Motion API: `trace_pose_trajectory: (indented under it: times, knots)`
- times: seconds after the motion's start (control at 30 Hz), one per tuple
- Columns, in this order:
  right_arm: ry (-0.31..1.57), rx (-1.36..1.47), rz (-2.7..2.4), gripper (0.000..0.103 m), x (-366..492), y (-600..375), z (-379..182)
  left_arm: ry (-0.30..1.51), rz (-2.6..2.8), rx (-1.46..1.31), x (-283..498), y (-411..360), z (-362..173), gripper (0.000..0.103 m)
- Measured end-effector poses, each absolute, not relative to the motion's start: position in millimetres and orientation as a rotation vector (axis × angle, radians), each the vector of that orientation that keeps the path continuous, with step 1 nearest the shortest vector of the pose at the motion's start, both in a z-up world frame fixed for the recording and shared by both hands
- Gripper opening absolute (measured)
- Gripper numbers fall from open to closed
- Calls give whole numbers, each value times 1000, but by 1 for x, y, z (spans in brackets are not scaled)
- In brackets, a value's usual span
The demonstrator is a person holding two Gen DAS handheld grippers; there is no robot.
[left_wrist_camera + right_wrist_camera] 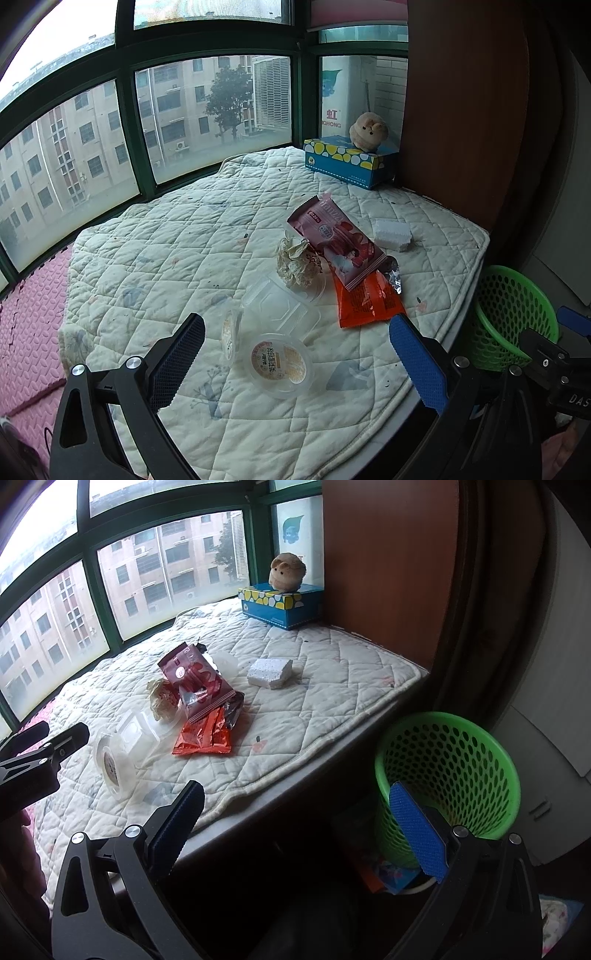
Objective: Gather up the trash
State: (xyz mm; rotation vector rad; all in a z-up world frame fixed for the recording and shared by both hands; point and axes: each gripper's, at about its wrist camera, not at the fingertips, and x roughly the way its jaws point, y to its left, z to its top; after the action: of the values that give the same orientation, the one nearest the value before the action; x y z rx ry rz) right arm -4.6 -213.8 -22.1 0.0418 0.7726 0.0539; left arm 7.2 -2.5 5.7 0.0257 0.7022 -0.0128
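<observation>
Left wrist view: left gripper [297,354] spread wide and empty above a clear lidded cup [279,364] on the quilted mattress [155,258], wrappers [340,247] beyond; right wrist view: right gripper [295,827] agape, empty, green basket [448,764] beside mattress, contents unclear.

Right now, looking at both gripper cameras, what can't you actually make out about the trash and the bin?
- Green basket: its inside bottom, hidden by its own wall in both views.
- Orange wrapper: upper part covered by the maroon wrapper; print too small.
- Crumpled paper: in the right wrist view partly behind the maroon wrapper.
- Clear plastic tray: edges hard to trace, transparent.
- Left gripper: in the right wrist view, cut off by the left edge.
</observation>
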Motion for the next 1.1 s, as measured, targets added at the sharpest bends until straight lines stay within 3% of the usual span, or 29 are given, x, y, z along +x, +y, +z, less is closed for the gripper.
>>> trace_pose_trajectory:
  times: [1.1]
  knots:
    - [773, 49, 67, 98, 4, -212, -25, 708, -6, 11, 16, 2, 9, 97]
